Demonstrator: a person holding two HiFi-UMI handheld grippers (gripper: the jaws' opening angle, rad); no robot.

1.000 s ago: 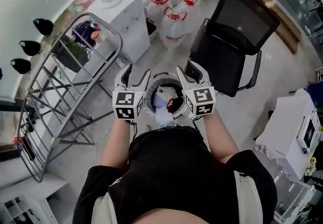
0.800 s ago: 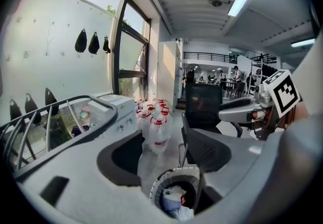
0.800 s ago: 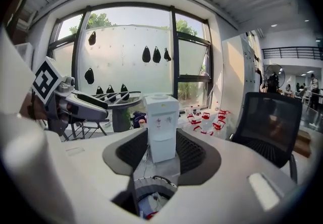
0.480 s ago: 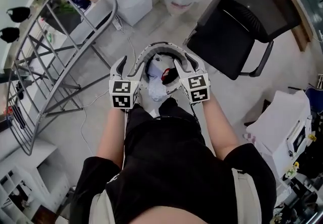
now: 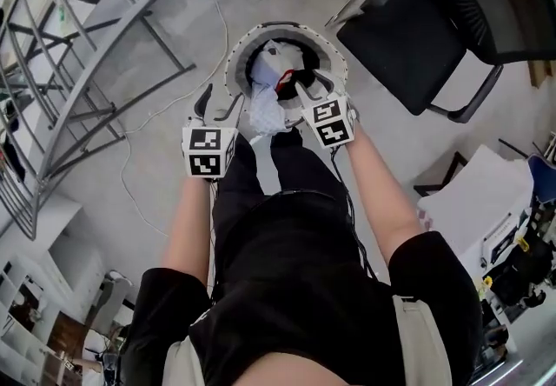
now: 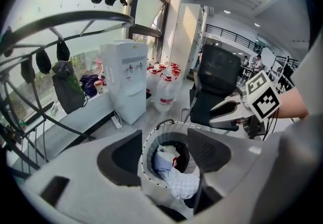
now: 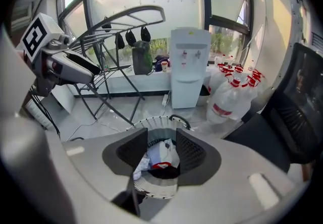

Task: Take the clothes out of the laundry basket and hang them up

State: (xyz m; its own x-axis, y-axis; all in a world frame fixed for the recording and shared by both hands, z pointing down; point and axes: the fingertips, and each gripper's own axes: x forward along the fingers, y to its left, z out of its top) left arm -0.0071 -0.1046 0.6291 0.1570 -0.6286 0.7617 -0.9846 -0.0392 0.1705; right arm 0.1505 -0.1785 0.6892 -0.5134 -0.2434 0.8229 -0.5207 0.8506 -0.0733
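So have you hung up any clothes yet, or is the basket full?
Nothing looks done: the drying rack shows no garment I can make out. In hand: nothing. The left gripper and right gripper are open and empty at the laundry basket. Left: all the clothes piled inside, to lift out and hang.

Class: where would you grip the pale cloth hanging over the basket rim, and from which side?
Probably the bunched fold of the pale cloth where it drapes the laundry basket at its near rim, coming from above: it sits topmost, uncovered.
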